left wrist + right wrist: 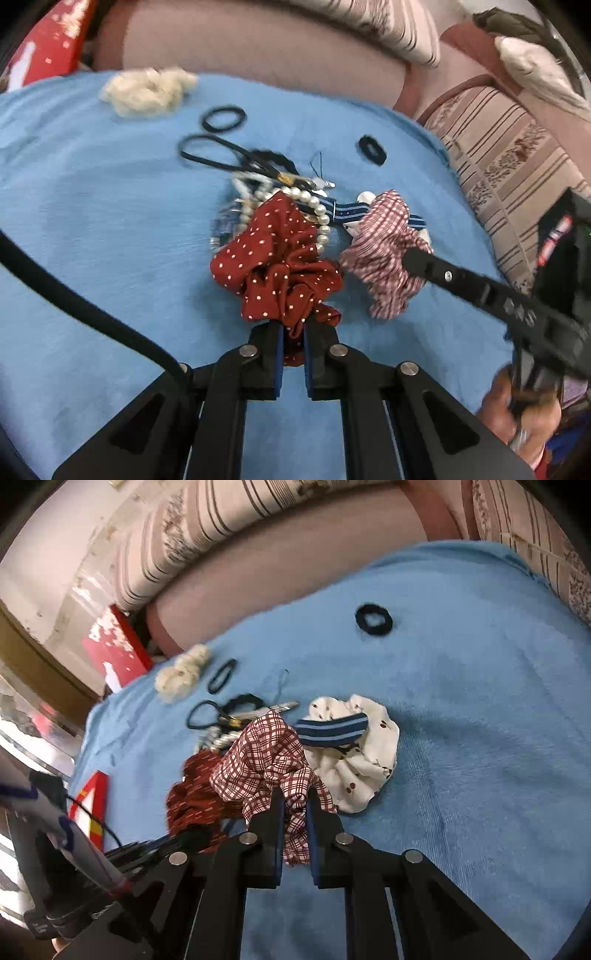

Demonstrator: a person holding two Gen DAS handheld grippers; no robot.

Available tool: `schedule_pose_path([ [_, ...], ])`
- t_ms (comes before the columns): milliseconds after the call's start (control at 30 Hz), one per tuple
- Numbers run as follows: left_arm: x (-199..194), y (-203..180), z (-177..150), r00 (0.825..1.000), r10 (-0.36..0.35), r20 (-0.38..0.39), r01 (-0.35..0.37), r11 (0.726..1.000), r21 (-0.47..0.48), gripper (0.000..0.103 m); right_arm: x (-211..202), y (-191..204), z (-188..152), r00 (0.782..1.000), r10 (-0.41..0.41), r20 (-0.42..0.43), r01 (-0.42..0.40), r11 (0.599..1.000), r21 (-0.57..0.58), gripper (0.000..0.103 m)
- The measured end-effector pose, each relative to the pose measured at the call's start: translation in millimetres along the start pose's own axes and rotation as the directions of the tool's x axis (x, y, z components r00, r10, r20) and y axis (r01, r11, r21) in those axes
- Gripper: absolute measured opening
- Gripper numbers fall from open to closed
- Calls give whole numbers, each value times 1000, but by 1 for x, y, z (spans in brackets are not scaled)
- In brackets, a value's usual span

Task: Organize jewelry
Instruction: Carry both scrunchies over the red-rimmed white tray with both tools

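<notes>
A pile of hair accessories and jewelry lies on a blue towel [92, 221]. My left gripper [293, 332] is shut on a red polka-dot scrunchie [277, 266], also seen in the right wrist view [192, 797]. My right gripper [295, 805] is shut on a red-and-white checked scrunchie [266, 760], which shows in the left wrist view [380, 251] with a right finger [461, 280] on it. A pearl strand [314, 206], a blue striped band [332, 731] and a white dotted scrunchie [365, 760] lie in the pile.
A cream scrunchie [147, 90], thin black hair ties [223, 118], a long black elastic loop [210, 151] and a thick black hair tie [373, 618] lie apart on the towel. A striped sofa cushion [509, 166] borders the towel. A red box [118, 646] stands at the far left.
</notes>
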State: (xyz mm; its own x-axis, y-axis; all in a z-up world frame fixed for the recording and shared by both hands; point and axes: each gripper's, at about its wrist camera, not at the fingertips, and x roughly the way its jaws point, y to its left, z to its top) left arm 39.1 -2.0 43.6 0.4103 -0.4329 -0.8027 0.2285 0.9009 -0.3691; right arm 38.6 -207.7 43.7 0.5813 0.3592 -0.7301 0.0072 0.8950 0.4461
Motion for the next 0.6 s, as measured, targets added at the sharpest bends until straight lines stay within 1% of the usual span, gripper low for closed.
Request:
schedule_pose_path([
  [133, -50, 20, -18, 997, 57, 60, -57, 998, 8, 8, -15, 11, -6, 999, 25, 27, -25, 1000, -9, 11],
  [233, -80, 38, -27, 985, 134, 108, -136, 991, 6, 8, -20, 22, -13, 998, 40, 37, -40, 999, -18, 10],
  [300, -101, 55, -34, 973, 184, 142, -185, 983, -5, 8, -22, 33, -20, 998, 46, 39, -45, 999, -28, 10],
  [400, -133, 83, -42, 952, 242, 187, -237, 970, -51, 8, -23, 48, -30, 998, 58, 38, -56, 997, -46, 10],
  [500, -162, 123, -48, 929, 298, 220, -272, 952, -139, 8, -25, 75, -43, 998, 44, 41, -40, 994, -97, 10],
  [533, -171, 136, -49, 919, 322, 227, -289, 942, -169, 8, -26, 83, -46, 998, 48, 40, -43, 992, -115, 10],
  [600, -189, 165, -51, 893, 383, 238, -333, 916, -223, 8, -26, 108, -53, 997, 64, 33, -58, 986, -157, 10],
])
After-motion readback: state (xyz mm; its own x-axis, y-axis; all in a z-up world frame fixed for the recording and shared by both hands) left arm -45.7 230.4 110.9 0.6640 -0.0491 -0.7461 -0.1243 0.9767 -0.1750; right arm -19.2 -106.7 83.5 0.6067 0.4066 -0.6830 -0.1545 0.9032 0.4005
